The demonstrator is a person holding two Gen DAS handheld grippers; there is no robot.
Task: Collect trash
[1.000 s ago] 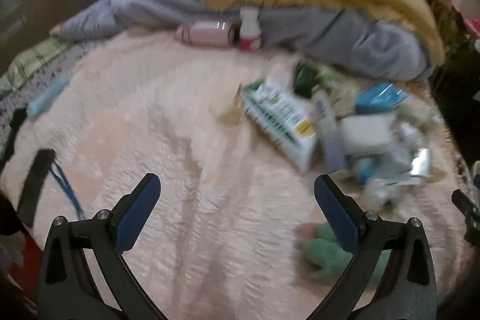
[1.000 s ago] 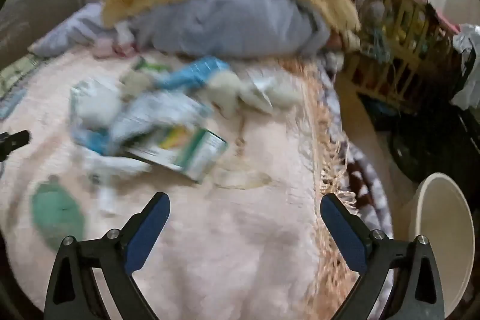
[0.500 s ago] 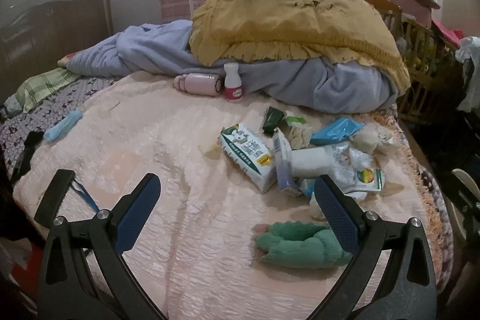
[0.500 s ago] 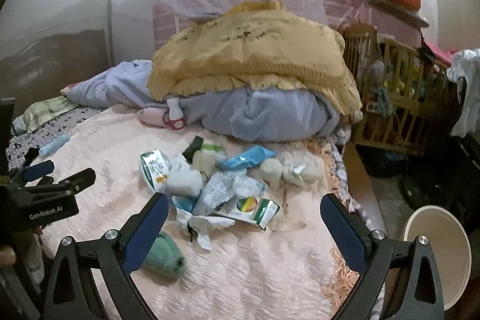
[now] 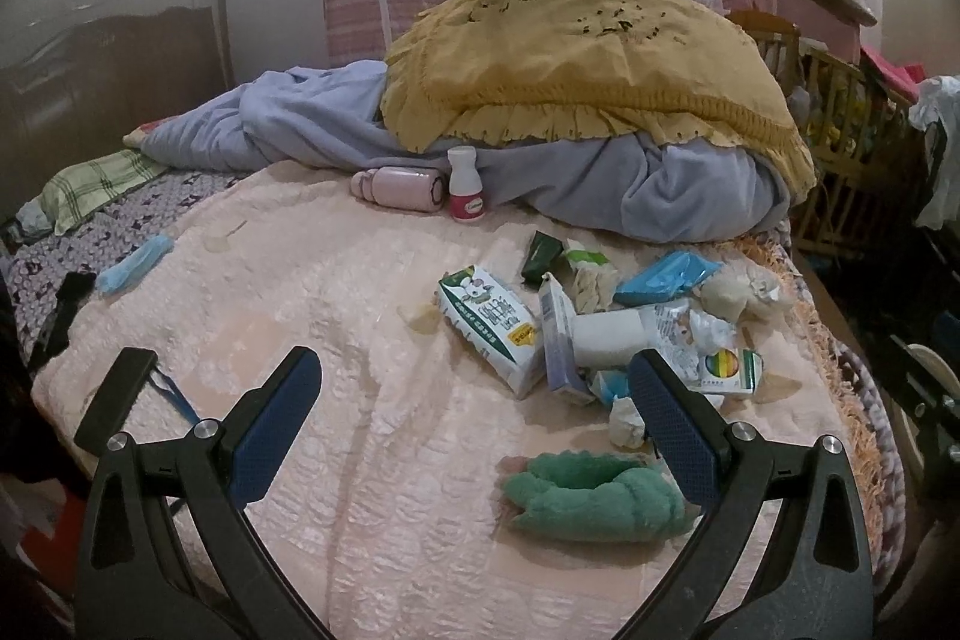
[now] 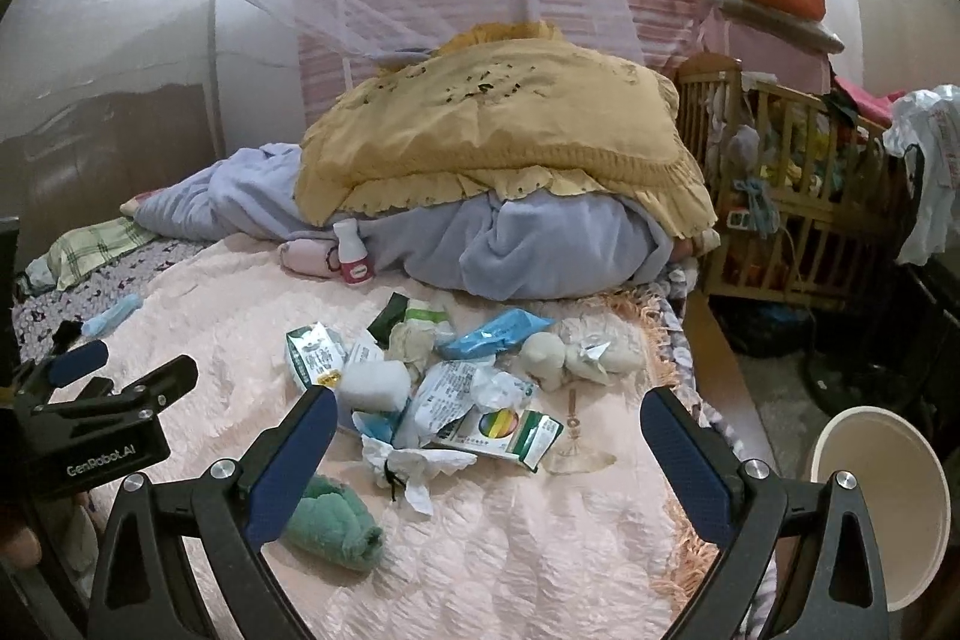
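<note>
Trash pile (image 6: 456,394) of cartons, wrappers, tissues mid-bed on pink bedspread (image 5: 336,340), green towel (image 5: 594,496) just beside it, left gripper (image 5: 474,424) and right gripper (image 6: 489,460) fingers wide, empty, cream bin (image 6: 888,508) right of bed.

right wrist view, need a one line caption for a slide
Open right gripper hovers over trash pile on pink bedspread, beige bin beside the bed.
</note>
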